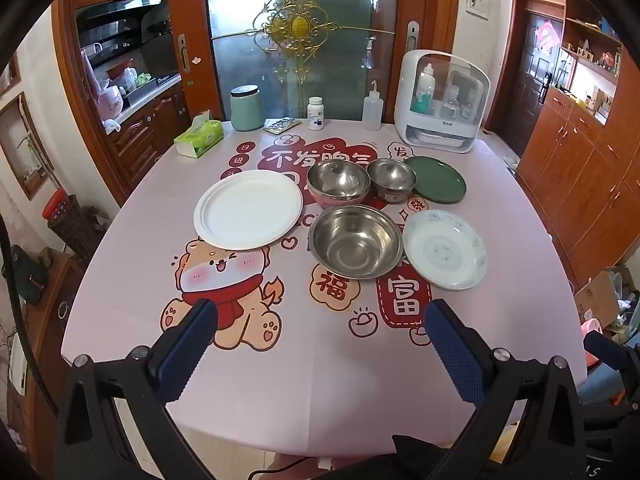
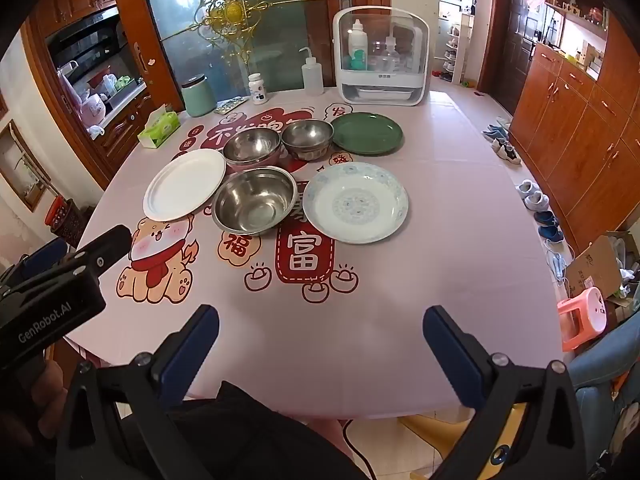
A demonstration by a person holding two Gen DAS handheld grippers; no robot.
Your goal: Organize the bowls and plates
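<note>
- Both claws hung over the near edge of the table (image 1: 360,392), well short of the dishes: the left claw (image 1: 320,320) stood at its widest with nothing between its blue pads, and the right claw (image 2: 320,326) was just as wide and just as empty.
- By my reading the sorting had not yet begun; no dish sat on another of its kind.
- The white plate (image 1: 248,209) lay at the left of the group. The large steel bowl (image 1: 356,242) sat in the middle at the front, with the blue-patterned plate (image 1: 445,249) just beside it on the right.
- Behind them stood the pink-sided steel bowl (image 1: 338,184), the small steel bowl (image 1: 391,179) and the green plate (image 1: 438,179), whose left rim was covered by the small bowl.
- The next move probably called for reaching forward, closing on a rim, and stacking plates on plates or nesting bowls by size.
- Thin plate rims lying flat on the cloth looked hard to get a pad under; the bowls looked easier.
- It was hard to tell whether the pink-sided bowl was one piece or a steel bowl inside a pink one.
- The right view caught only the left claw's body at its left edge.
</note>
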